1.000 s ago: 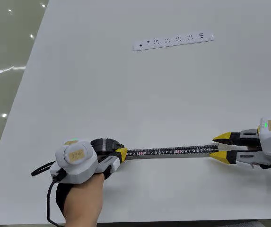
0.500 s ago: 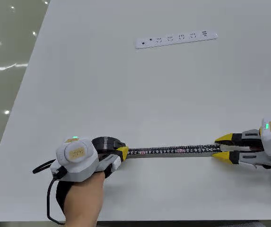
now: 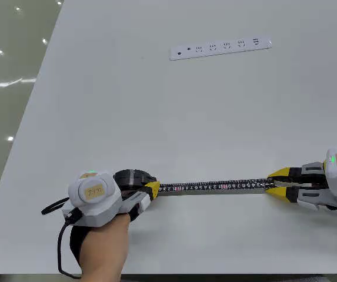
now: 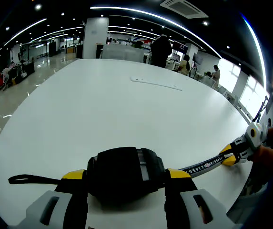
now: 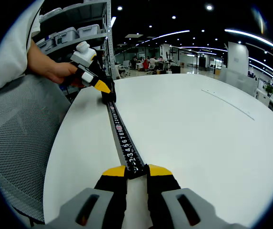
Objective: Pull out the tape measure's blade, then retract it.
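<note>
The left gripper (image 4: 126,175) had its jaws clamped either side of the black tape measure (image 3: 132,178), down near the front edge of the white counter (image 3: 156,106). The right gripper (image 5: 136,171) had its jaws pinched on the tip of the blade (image 5: 122,136), which lay stretched flat between them. A power strip (image 3: 220,47) lay well beyond. Around it was an open office with strip lights and shelves (image 5: 74,28) of bins. Blade numerals 3 to 9 read clearly; the gripper stickers didn't.

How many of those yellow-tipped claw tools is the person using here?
2. The left gripper, near the table's front-left edge, clamps the tape measure's case; the right gripper, at the right, pinches the blade's end.
</note>
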Action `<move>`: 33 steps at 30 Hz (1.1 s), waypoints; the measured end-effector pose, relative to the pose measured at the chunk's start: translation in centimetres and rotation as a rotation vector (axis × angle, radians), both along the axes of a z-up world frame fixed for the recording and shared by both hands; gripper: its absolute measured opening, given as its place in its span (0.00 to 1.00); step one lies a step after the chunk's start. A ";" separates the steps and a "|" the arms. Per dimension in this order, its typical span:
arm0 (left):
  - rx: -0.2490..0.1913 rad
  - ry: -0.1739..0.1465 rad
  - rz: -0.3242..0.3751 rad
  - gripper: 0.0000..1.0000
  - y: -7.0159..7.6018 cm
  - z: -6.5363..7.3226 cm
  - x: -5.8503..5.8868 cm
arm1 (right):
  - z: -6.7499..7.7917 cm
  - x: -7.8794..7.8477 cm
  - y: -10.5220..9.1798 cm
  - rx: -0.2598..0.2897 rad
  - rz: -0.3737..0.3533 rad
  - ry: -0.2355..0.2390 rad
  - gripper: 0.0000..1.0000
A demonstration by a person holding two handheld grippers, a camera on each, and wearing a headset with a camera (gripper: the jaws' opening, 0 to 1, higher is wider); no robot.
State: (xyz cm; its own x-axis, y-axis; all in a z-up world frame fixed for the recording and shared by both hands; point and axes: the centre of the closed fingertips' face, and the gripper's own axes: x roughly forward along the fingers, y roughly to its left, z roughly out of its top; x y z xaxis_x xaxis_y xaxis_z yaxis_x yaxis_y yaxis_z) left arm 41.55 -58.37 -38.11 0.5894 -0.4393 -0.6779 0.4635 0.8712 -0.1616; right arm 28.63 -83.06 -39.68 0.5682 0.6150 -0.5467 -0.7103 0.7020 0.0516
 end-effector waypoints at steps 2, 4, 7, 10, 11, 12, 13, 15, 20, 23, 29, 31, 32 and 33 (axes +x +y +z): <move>0.002 -0.001 0.001 0.63 0.0 0.0 0.0 | 0.0 0.0 0.0 0.004 -0.004 0.000 0.14; 0.000 -0.002 0.007 0.63 0.0 0.0 0.1 | -0.1 0.1 0.0 0.005 -0.008 0.000 0.14; 0.000 -0.005 0.010 0.63 0.0 0.1 0.0 | -0.1 0.0 0.0 0.006 -0.010 0.000 0.14; -0.014 0.003 0.025 0.63 0.0 0.1 0.0 | -0.1 0.1 0.0 0.006 -0.012 0.001 0.14; -0.006 0.007 0.026 0.63 0.1 0.1 0.0 | -0.1 0.1 0.0 0.008 -0.013 0.002 0.14; -0.003 0.009 0.029 0.62 0.1 0.1 -0.1 | -0.1 0.0 0.0 0.009 -0.015 0.003 0.14; -0.004 0.011 0.031 0.62 0.1 0.1 0.0 | -0.1 0.0 0.0 0.009 -0.016 0.002 0.14; -0.002 0.012 0.033 0.62 0.0 0.1 0.0 | -0.1 0.0 0.0 0.011 -0.020 0.004 0.14; 0.019 0.037 0.029 0.62 0.0 0.0 0.1 | -0.2 -0.2 0.1 0.008 -0.025 0.007 0.14; 0.036 0.059 0.019 0.61 0.0 -0.1 0.0 | -0.1 -0.2 0.0 0.004 -0.026 0.000 0.14; 0.070 0.107 0.018 0.60 0.0 -0.3 0.0 | -0.1 -0.2 0.1 -0.005 -0.020 0.004 0.14; 0.074 0.122 0.023 0.60 0.0 -0.3 0.0 | -0.1 -0.2 0.2 -0.011 -0.013 0.002 0.14; 0.078 0.125 0.024 0.60 0.1 -0.3 0.0 | -0.1 -0.2 0.3 -0.010 -0.012 0.002 0.14; 0.083 0.130 0.024 0.60 0.1 -0.3 -0.1 | -0.1 -0.2 0.4 -0.007 -0.010 0.002 0.14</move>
State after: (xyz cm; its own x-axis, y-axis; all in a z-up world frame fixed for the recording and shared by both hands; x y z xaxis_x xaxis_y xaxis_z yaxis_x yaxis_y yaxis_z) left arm 41.47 -58.28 -38.46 0.5037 -0.3657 -0.7827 0.4224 0.8946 -0.1461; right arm 28.40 -82.65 -39.73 0.5733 0.6052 -0.5524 -0.7028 0.7098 0.0482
